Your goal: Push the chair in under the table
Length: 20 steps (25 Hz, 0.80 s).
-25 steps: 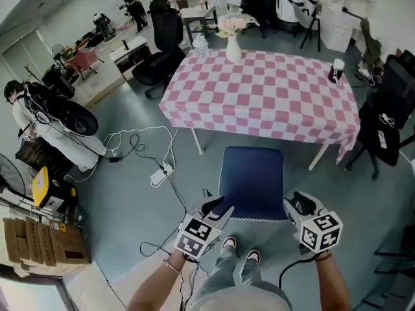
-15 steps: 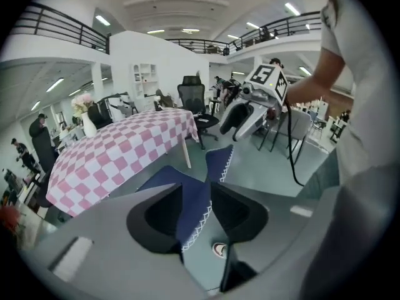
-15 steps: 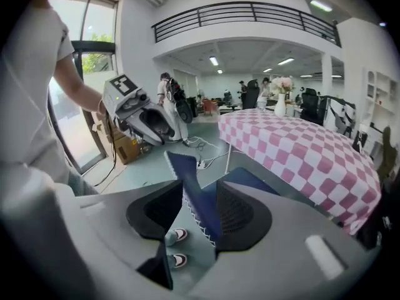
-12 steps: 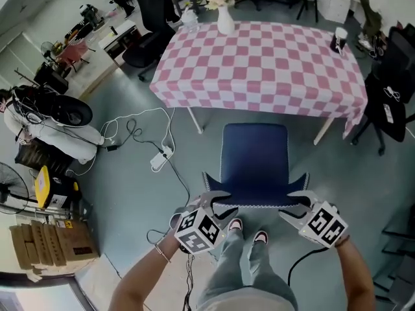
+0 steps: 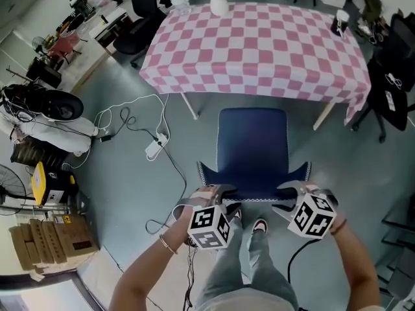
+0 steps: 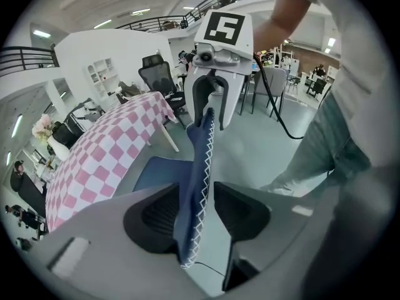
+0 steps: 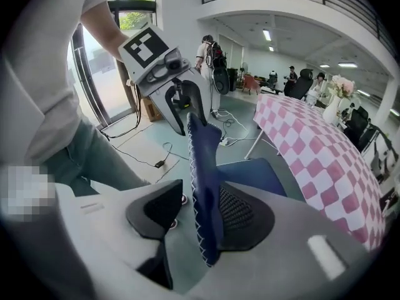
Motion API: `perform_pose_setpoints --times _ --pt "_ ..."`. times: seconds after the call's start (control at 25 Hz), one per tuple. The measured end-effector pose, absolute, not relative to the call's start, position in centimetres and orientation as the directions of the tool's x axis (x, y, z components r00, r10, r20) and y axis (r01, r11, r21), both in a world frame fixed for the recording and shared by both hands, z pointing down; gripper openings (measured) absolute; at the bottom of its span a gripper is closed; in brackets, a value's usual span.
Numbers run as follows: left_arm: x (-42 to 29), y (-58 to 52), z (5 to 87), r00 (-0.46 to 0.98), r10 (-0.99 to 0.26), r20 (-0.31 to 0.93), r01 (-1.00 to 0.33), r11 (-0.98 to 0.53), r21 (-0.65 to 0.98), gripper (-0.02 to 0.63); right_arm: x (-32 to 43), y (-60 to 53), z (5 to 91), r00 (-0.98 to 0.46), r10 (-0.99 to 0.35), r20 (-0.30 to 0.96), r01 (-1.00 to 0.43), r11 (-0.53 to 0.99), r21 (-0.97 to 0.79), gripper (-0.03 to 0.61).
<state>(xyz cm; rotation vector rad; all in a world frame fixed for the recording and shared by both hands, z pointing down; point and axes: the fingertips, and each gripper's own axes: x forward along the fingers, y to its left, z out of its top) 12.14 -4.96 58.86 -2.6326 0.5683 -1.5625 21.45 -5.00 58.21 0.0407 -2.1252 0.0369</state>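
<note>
The grey floor is filling most of the head view. On it, the worktop, under a pink-and-white checked cloth, is stretching across the top of the picture. The blue chair is standing on the floor just in front of it, between the worktop's two near legs. Its seat is pointing at the worktop, with the front edge reaching about to the cloth's hanging hem, so the chair is not yet sitting underneath. Its backrest is facing the person, and the long top edge is running left to right, parallel to the worktop's near side.

The left tool is straddling the backrest's left end and the right tool its right end. Both are standing open. In each gripper view the white-stitched edge is lying between the pads, resting against the seat-side pad and leaving a gap at the other. The left tool's jaws have just been opening.

A second ago both tools were hovering over the backrest's ends. Now they are sitting lower, rolled inwards, with its edge between their jaws. The chair is keeping the same place against the worktop.

A power strip on a white cable is lying left of the chair. A white vase is standing at the worktop's far side.
</note>
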Motion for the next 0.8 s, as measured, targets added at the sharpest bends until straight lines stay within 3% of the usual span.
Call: perform_pose_setpoints --times 0.28,0.8 --pt "13.0 -5.1 60.8 0.413 -0.239 0.879 -0.239 -0.960 -0.148 0.175 20.2 -5.0 60.0 -0.485 0.021 0.874 0.011 1.000 -0.018 0.163" --pt "14.0 -5.6 62.7 0.403 -0.201 0.893 -0.207 -0.970 -0.125 0.153 19.8 -5.9 62.4 -0.441 0.002 0.898 0.000 1.000 -0.002 0.163"
